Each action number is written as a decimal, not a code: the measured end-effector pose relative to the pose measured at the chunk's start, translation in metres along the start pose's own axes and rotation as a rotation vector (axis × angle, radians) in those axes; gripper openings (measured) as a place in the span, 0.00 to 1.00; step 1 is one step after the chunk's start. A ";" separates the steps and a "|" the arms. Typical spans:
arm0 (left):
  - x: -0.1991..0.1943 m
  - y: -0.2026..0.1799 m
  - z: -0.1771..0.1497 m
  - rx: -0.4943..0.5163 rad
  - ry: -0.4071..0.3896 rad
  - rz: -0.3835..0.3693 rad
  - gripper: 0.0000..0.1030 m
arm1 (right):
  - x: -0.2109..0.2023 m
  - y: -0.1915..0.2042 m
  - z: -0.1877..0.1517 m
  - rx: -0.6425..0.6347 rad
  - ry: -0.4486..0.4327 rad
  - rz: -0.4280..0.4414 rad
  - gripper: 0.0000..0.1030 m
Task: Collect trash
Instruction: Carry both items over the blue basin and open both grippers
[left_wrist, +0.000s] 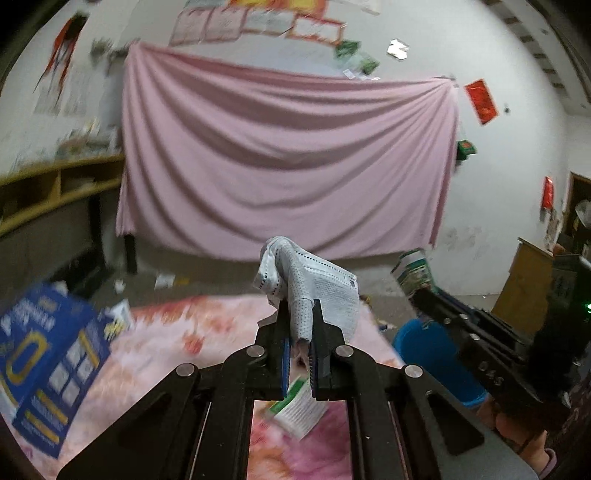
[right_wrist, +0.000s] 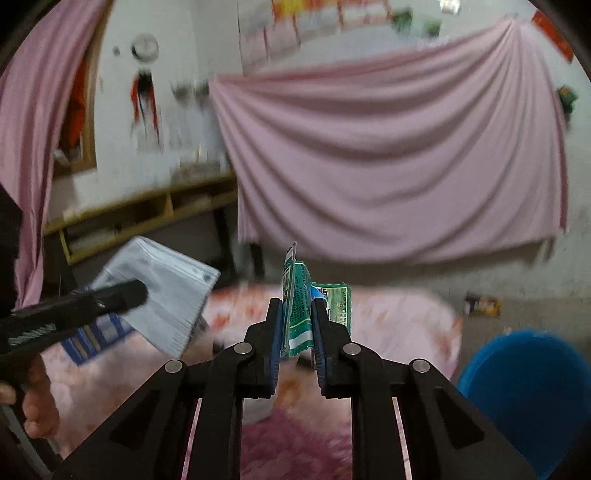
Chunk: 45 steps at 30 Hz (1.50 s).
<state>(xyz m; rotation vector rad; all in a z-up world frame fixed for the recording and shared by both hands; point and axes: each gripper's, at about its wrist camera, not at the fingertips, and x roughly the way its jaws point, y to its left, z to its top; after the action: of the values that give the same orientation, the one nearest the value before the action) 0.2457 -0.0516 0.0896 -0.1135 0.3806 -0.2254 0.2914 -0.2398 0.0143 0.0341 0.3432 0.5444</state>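
The white face mask (left_wrist: 314, 291) is pinched by one folded edge between the closed jaws of the left gripper (left_wrist: 298, 332), with most of its body flopping above and to the right of the fingertips. The green wrapper (right_wrist: 299, 314) stands upright in the right gripper (right_wrist: 297, 325), whose jaws are clamped on its crumpled middle. Both pieces are held up above the pink floral bed cover (left_wrist: 166, 350). The blue bin (right_wrist: 528, 391) sits beside the cover, lower right of the right gripper, and is presumably where both are headed.

The mask is the weaker hold: only a narrow strip is caught, so a quick swing could let it slide free short of the bin. The wrapper, being slick, could also slip out. A green-and-white packet (left_wrist: 299, 410) and a blue box (left_wrist: 48, 369) lie on the cover, not yet collected.

Both grippers point slightly downward, side by side; a bare hand (right_wrist: 33, 398) grips the left gripper's handle.
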 end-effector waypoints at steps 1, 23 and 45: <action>0.000 -0.008 0.004 0.016 -0.014 -0.009 0.06 | -0.011 -0.004 0.004 0.001 -0.044 -0.011 0.13; 0.080 -0.176 0.022 0.198 0.000 -0.295 0.06 | -0.140 -0.109 0.006 0.085 -0.358 -0.370 0.15; 0.183 -0.224 -0.013 0.128 0.364 -0.311 0.12 | -0.108 -0.202 -0.041 0.363 0.010 -0.406 0.19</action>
<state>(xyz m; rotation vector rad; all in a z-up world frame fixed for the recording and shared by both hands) 0.3623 -0.3131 0.0466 -0.0038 0.7100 -0.5804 0.2931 -0.4704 -0.0158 0.3060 0.4428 0.0753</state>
